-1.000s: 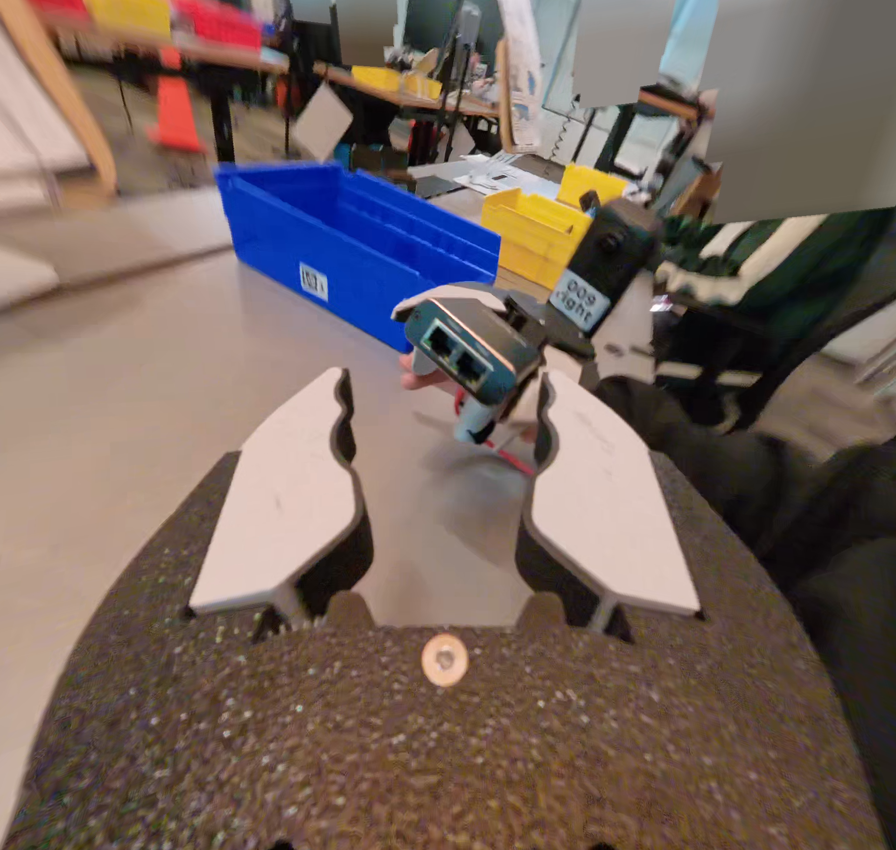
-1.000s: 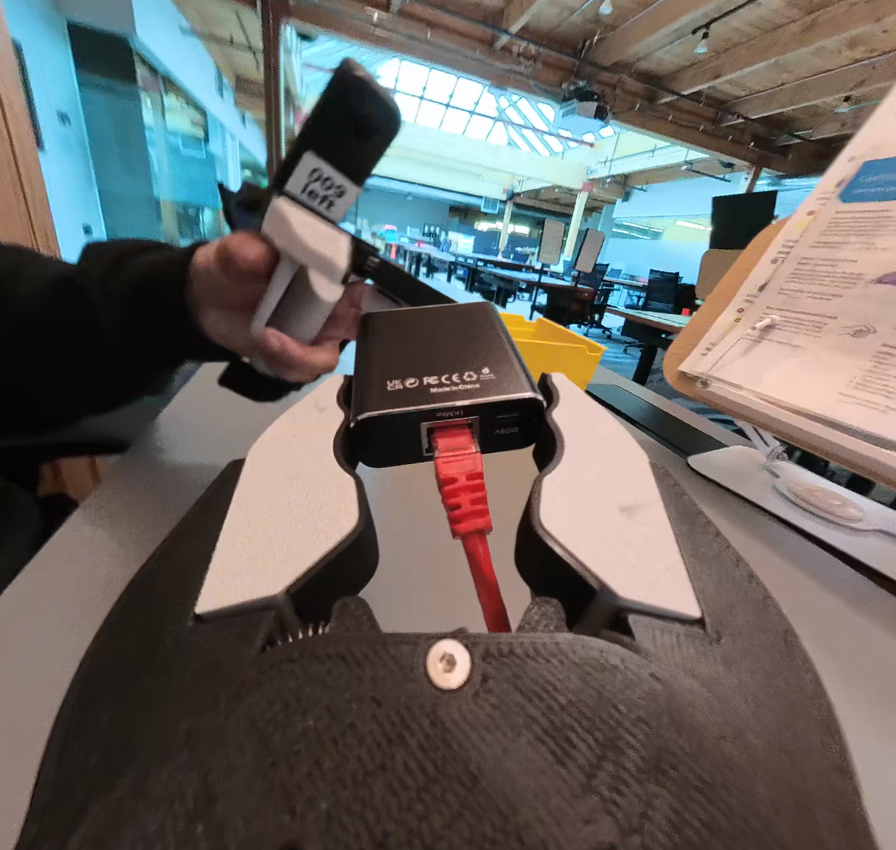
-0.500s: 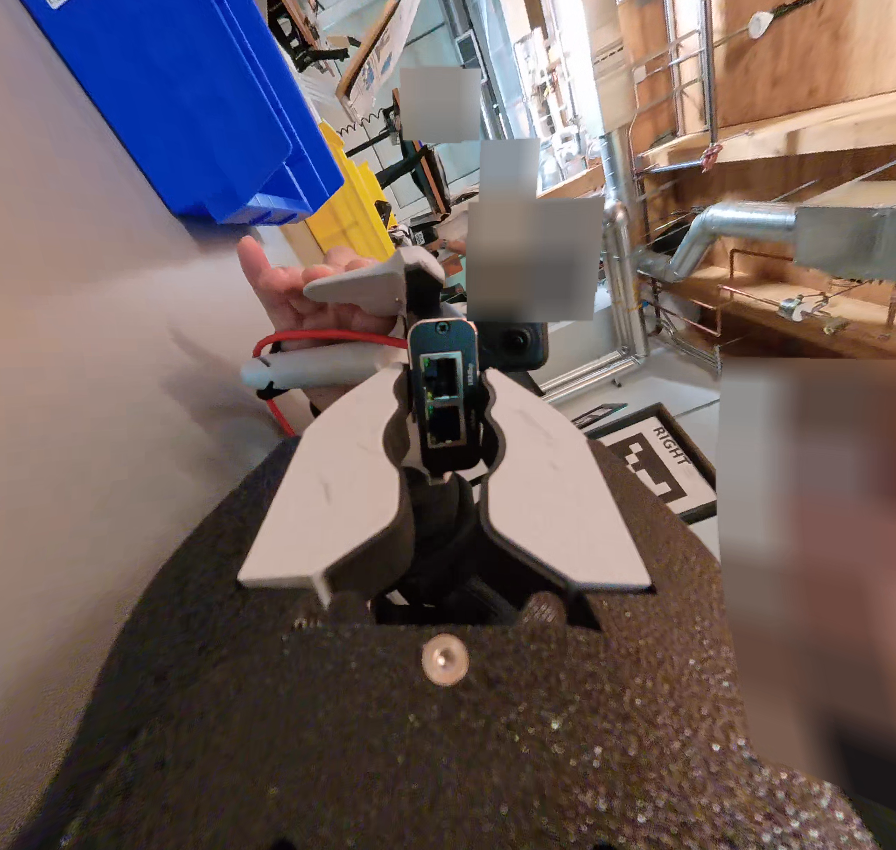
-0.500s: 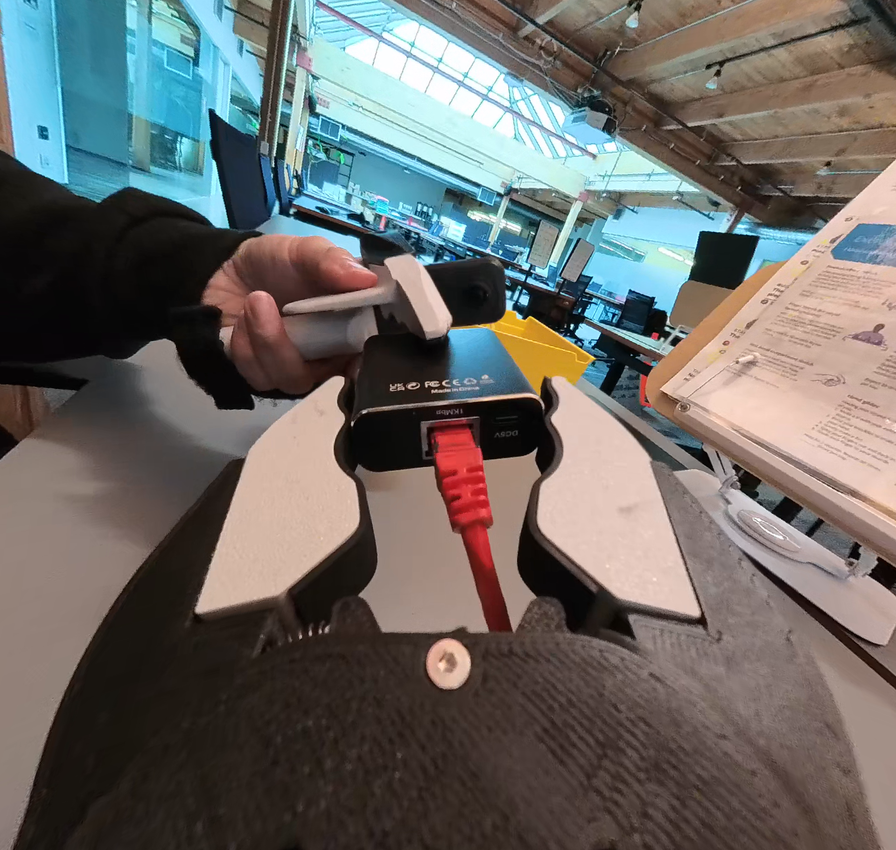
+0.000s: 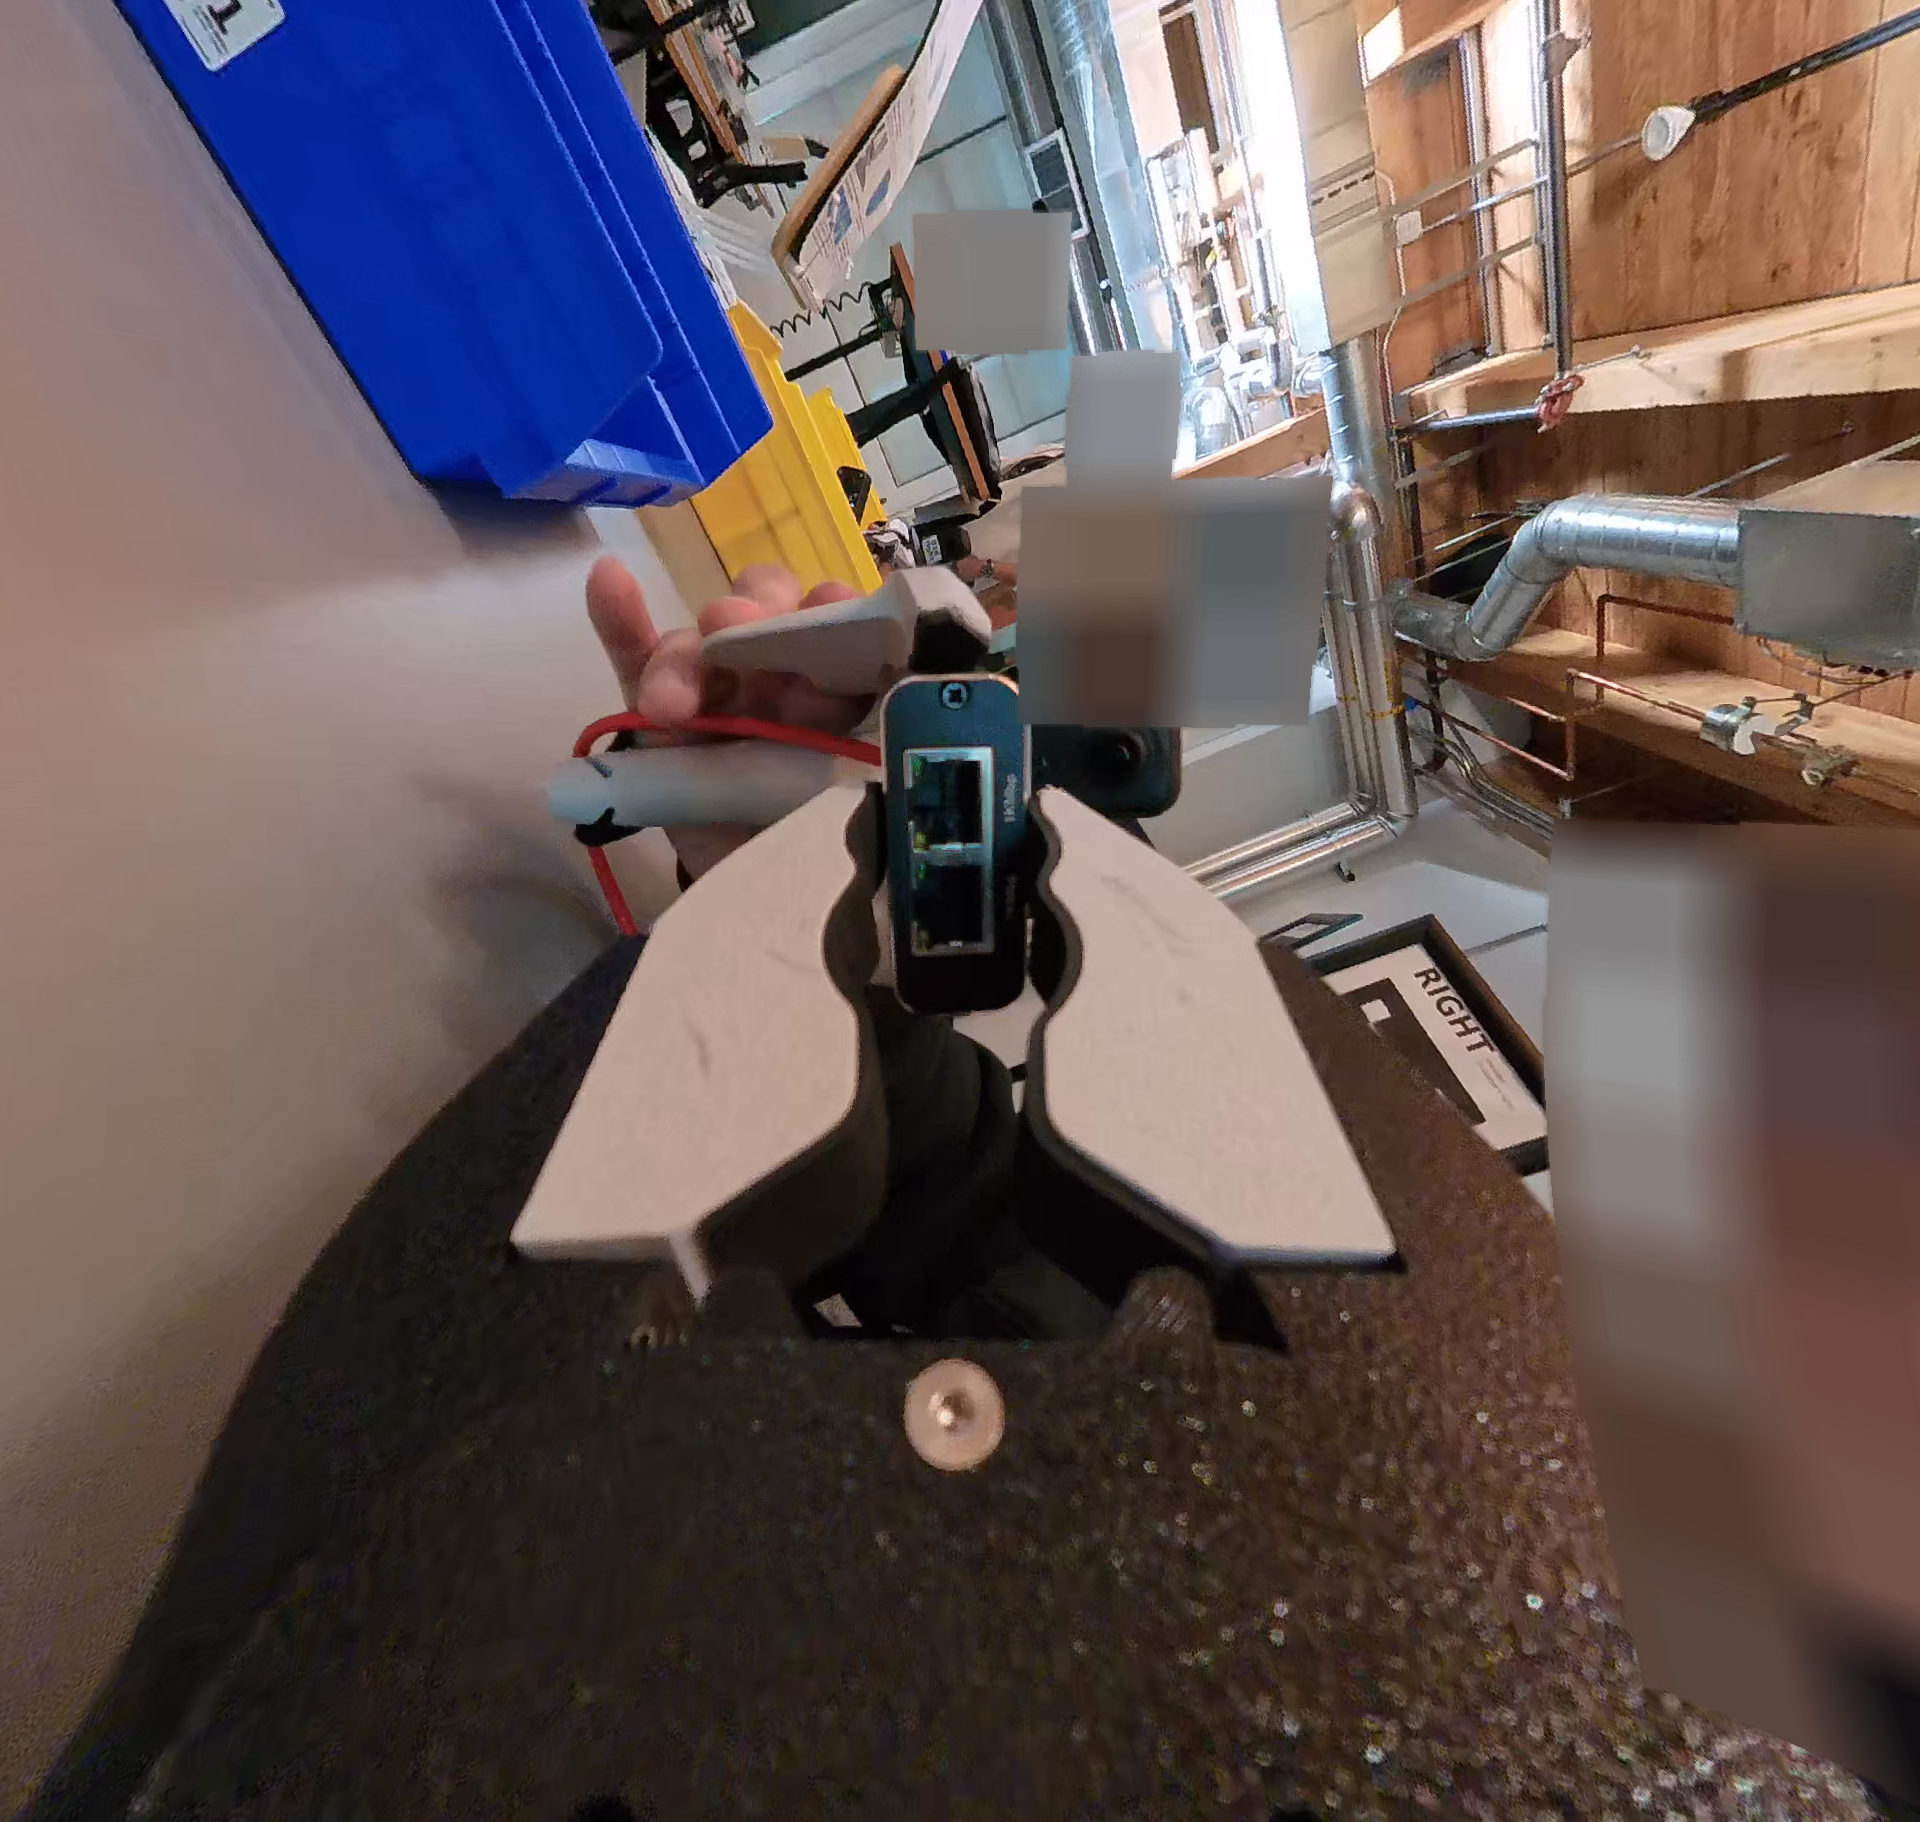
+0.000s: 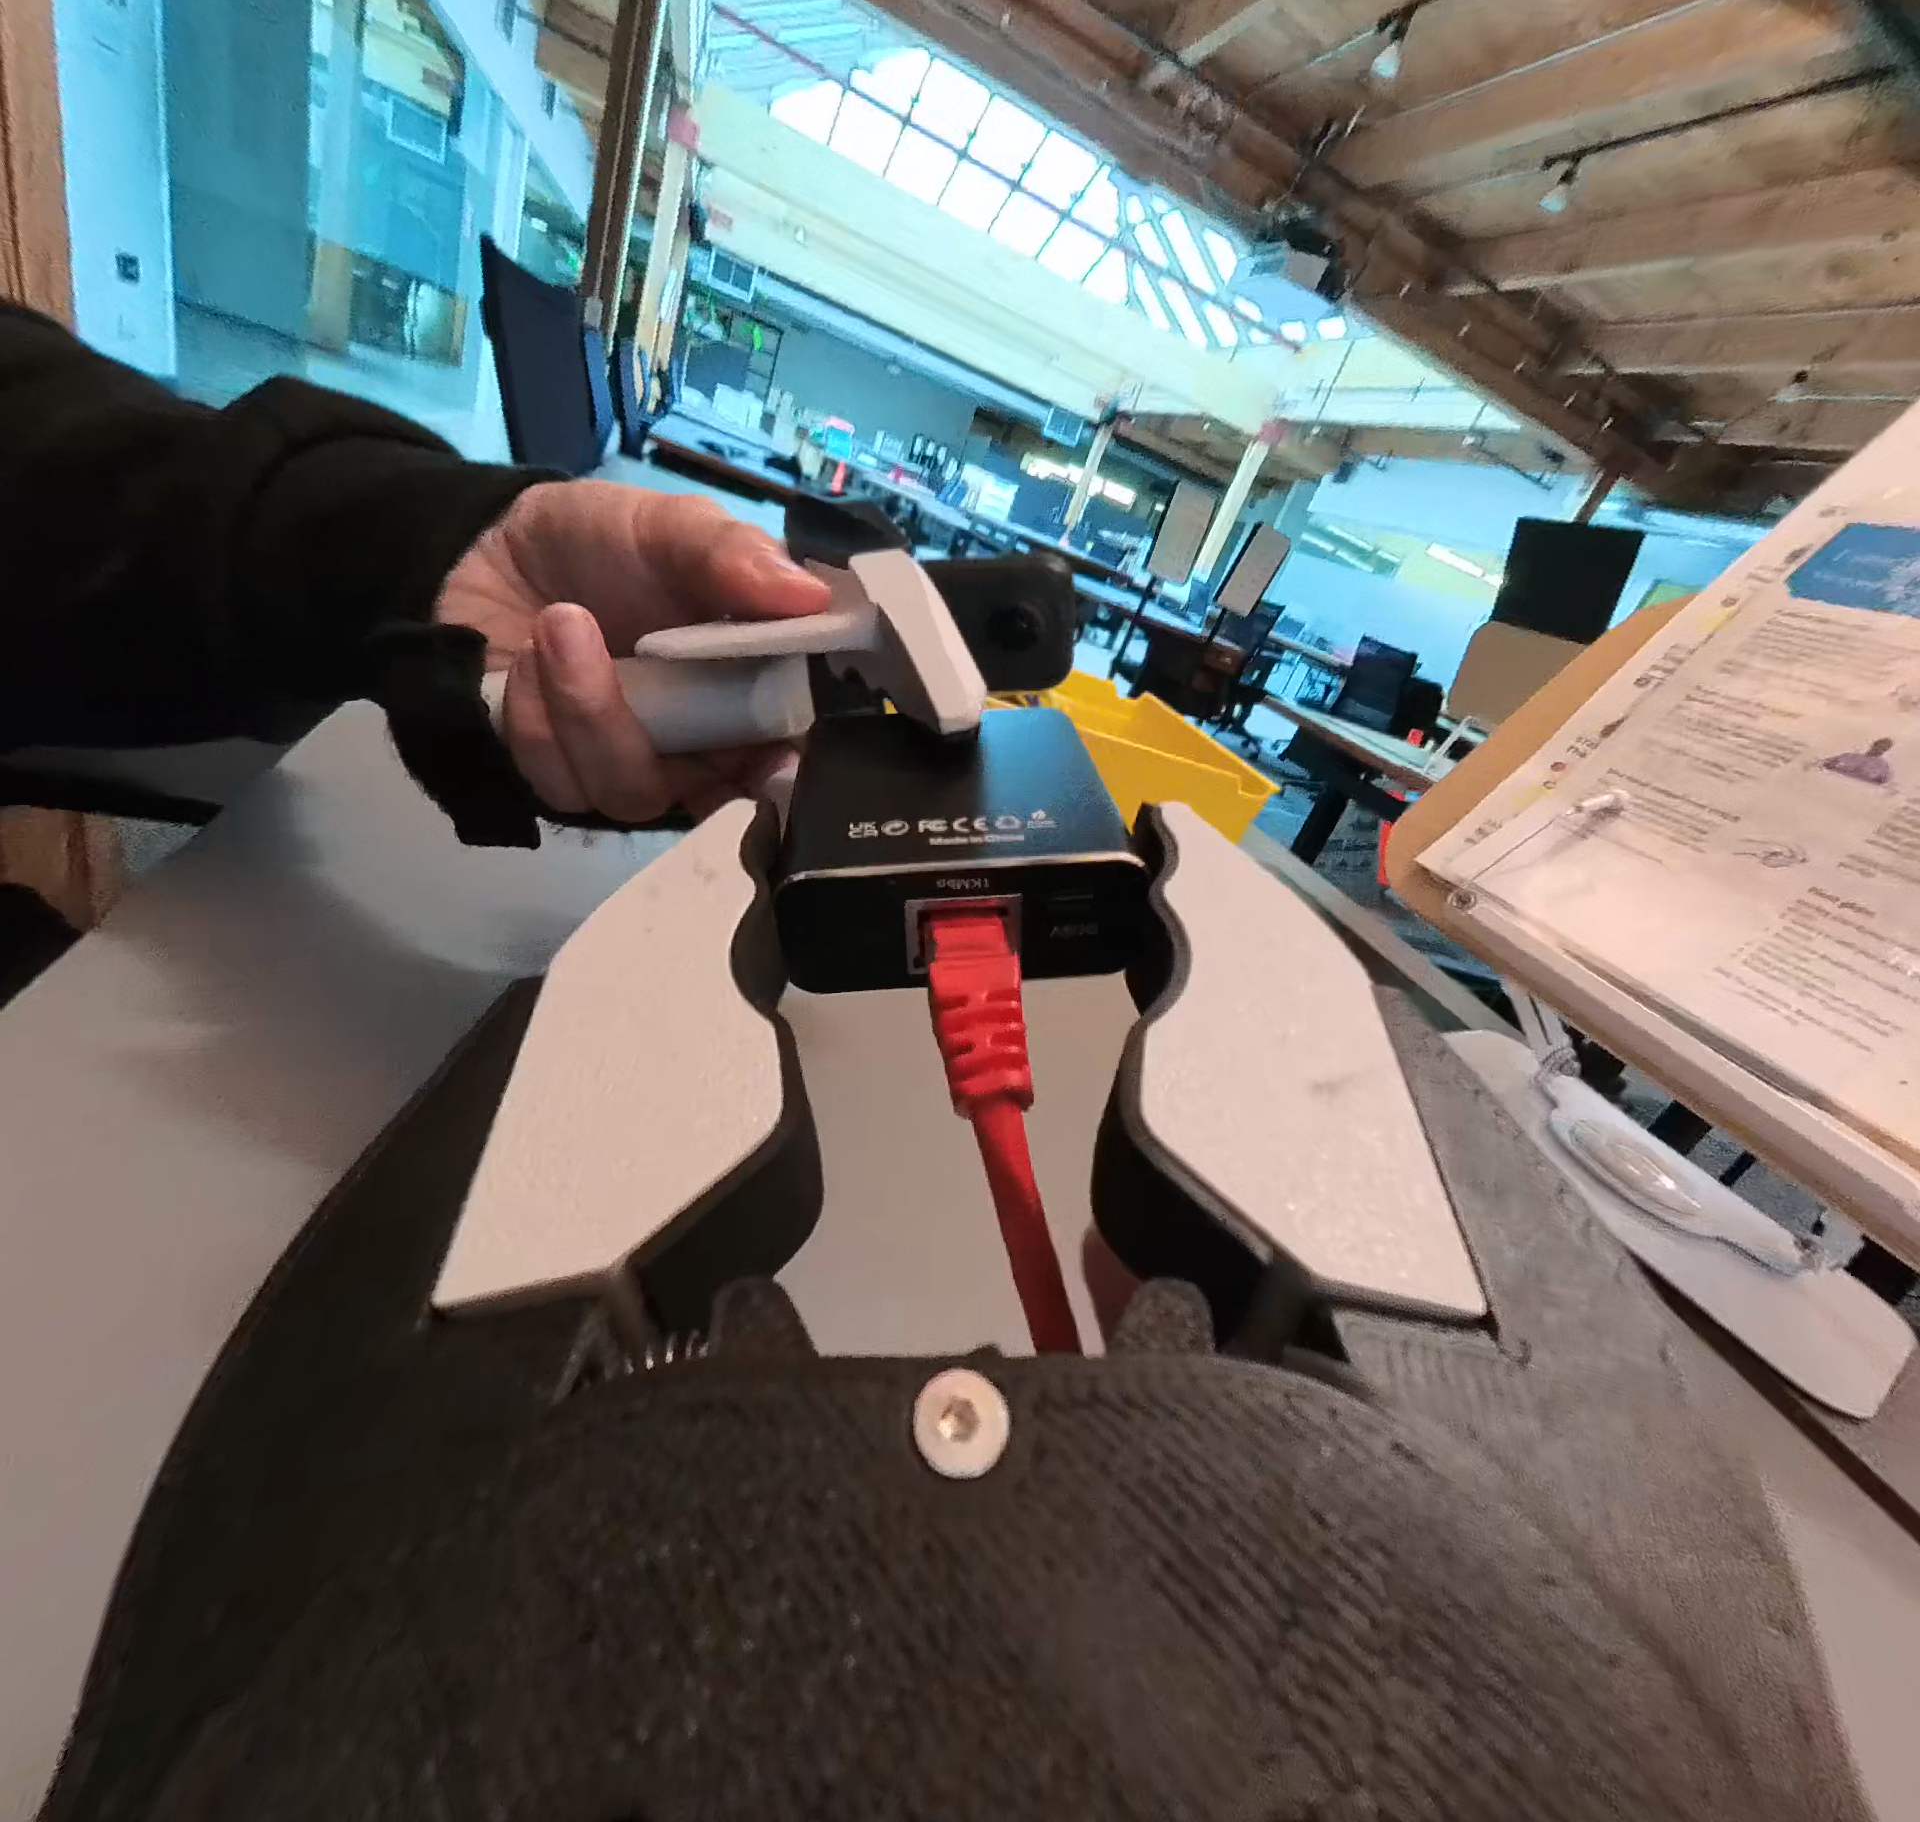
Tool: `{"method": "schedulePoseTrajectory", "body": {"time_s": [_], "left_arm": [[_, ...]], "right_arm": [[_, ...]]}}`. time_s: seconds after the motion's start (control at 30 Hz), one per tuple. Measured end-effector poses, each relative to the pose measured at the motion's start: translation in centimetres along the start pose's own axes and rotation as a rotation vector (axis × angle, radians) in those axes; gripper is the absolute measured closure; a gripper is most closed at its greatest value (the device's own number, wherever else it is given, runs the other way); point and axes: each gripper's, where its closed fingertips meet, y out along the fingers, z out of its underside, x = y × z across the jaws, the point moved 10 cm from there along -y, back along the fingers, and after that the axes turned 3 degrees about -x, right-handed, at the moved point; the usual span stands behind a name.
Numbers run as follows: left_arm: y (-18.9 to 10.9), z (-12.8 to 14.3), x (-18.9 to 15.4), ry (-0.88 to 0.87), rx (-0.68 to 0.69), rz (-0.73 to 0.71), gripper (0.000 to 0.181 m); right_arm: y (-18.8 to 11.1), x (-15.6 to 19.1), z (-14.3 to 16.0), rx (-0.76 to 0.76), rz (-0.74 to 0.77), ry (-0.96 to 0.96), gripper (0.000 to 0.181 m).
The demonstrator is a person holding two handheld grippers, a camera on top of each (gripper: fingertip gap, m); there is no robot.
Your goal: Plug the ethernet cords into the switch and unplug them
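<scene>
Holding the switch [image 5: 954, 863] from opposite ends, both grippers grip one small black box above the grey surface [image 6: 260, 993]. The left gripper [image 5: 951, 899] has its fingers closed narrowly on the thin sides of the box, at the end with two empty ports. The right gripper [image 6: 954, 899] has its fingers set wider, clamped across the broad sides at the other end. There, a red cord [image 6: 982, 1034] sits fully seated in the single port and trails back between the fingers.

Progress, as judged: one cord is plugged in; two ports remain open, and all unplugging is yet to do. No second cord is visible in either view.

The switch is a dark, metal-edged block with white markings on its top face.
</scene>
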Motion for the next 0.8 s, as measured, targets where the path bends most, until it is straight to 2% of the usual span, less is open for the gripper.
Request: {"method": "schedulePoseTrajectory", "body": {"time_s": [0.17,0.3,0.43,0.53,0.63,0.7,0.8], "left_arm": [[-0.1,0.1,-0.9,0.12,0.009,-0.052,0.155],[-1.6,-0.7,-2.2,0.37,-0.079,-0.15,0.149],[-5.5,-1.8,-4.8,0.797,-0.13,-0.397,0.148],[-10.1,-4.2,-7.4,1.124,-0.162,-0.706,0.146],[-15.5,-8.2,-8.5,1.419,-0.06,-1.126,0.147],[-18.7,-10.9,-7.8,1.558,0.108,-1.366,0.144],[-21.3,-13.5,-5.1,1.668,0.447,-1.509,0.139]], "right_arm": [[0.2,-0.2,0.0,-0.004,-0.015,0.063,0.116],[-0.2,-0.6,0.3,0.03,0.012,0.096,0.116],[-0.8,-1.3,1.1,0.064,0.048,0.127,0.117],[-0.9,-1.5,1.1,0.045,0.053,0.139,0.117],[-0.8,-1.6,1.4,0.042,0.057,0.149,0.117],[-0.7,-1.6,1.5,0.051,0.051,0.144,0.117],[-0.4,-1.5,1.7,0.065,0.039,0.136,0.117]]}}
